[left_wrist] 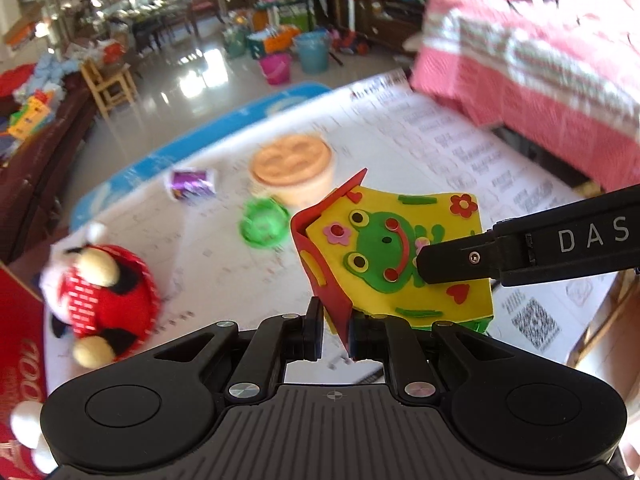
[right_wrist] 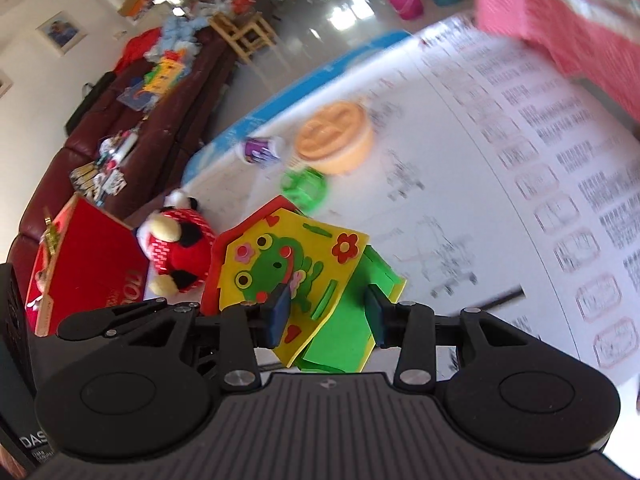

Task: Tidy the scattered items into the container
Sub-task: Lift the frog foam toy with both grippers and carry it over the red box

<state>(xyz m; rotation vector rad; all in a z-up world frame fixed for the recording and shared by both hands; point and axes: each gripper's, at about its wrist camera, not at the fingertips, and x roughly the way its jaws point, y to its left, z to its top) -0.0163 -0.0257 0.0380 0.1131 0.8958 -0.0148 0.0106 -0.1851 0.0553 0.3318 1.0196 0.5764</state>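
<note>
Currently the left gripper (left_wrist: 335,330) clamps the foam frog box's (left_wrist: 400,256) red wall; the right gripper (right_wrist: 328,312) straddles its yellow-green corner above the table (left_wrist: 400,152). Keep both hands level to avoid tearing.

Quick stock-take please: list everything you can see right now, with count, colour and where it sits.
foam frog box: 1, yellow, red and green, held by both grippers
plush toy: 1, red, table, left
tub: 1, orange, far side of table
green item: 1, before the tub, blurred
purple item: 1, left of tub, blurred
red box: 1, left table edge
left gripper: shut on red flap
right gripper: clamping the box
</note>
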